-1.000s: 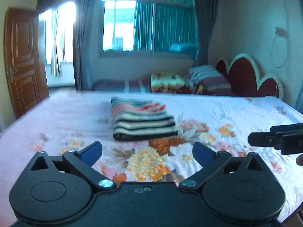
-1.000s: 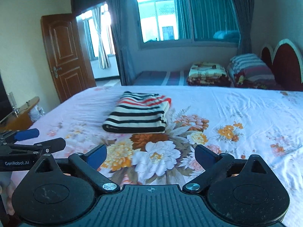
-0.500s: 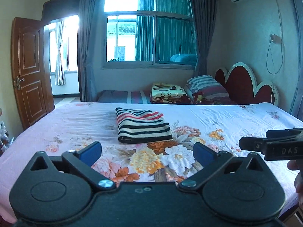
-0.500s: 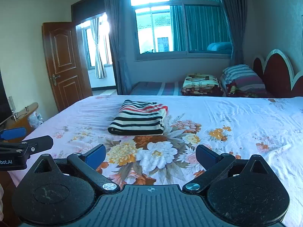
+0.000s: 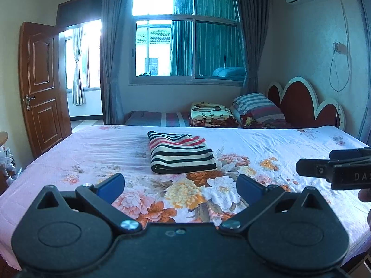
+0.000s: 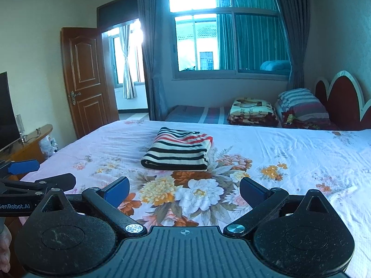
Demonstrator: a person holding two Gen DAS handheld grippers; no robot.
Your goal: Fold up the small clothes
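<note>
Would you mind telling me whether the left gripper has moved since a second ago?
Yes. The left gripper has pulled back and risen: the striped garment now sits smaller and farther off on the bed.

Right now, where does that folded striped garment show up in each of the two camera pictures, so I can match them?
Left wrist view: the folded striped garment lies on the floral bedsheet, centre of the picture, beyond the open left tool.
Right wrist view: the same garment sits slightly left of centre, beyond the open right tool.
Shared landmark: the big white flower printed just in front of the garment.
</note>
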